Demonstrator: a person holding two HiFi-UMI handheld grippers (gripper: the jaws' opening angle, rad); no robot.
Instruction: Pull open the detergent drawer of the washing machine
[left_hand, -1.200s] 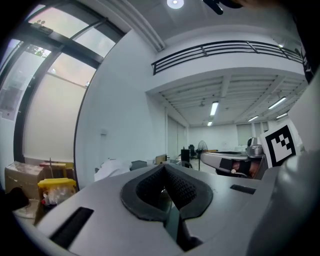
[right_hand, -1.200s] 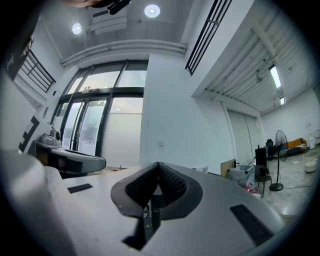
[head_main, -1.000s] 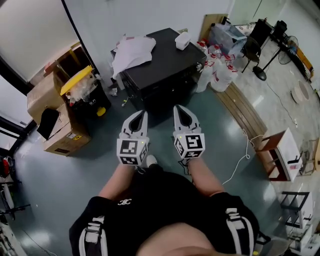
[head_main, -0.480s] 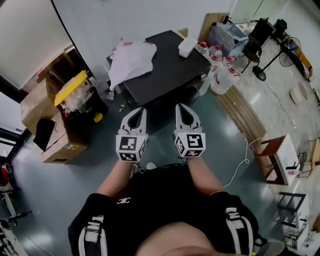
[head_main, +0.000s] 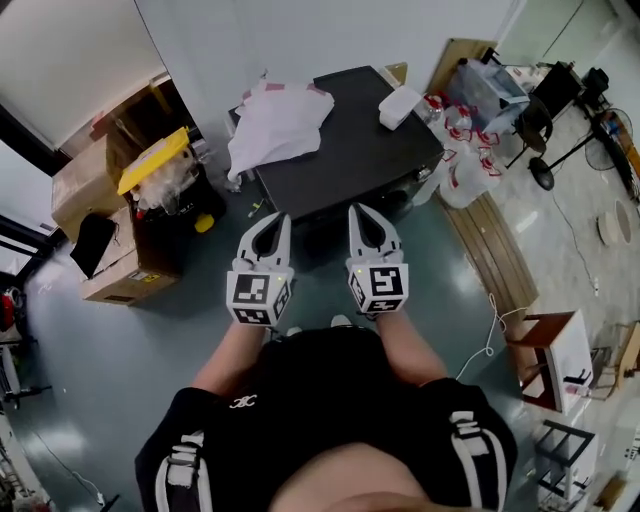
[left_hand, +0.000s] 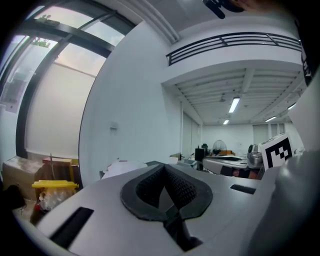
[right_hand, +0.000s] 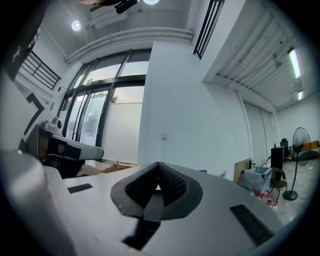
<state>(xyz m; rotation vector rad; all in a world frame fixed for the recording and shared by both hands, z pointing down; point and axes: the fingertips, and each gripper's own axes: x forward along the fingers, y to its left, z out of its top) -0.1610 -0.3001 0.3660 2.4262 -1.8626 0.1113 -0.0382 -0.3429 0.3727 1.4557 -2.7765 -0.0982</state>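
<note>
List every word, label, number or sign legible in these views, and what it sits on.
No text is legible in any view.
Cubes on the left gripper and right gripper: square marker patterns only, no letters.
The shirt emblem: too small to read.
Sticker on the cardboard box: too small to read.
Red labels on the jugs: blurred.

A cloth (head_main: 275, 120) lay on the washing machine (head_main: 350, 165) at its left, a small box (head_main: 400, 105) at its right. Cardboard boxes (head_main: 105, 235) stood left of it, jugs (head_main: 465, 170) right.
</note>
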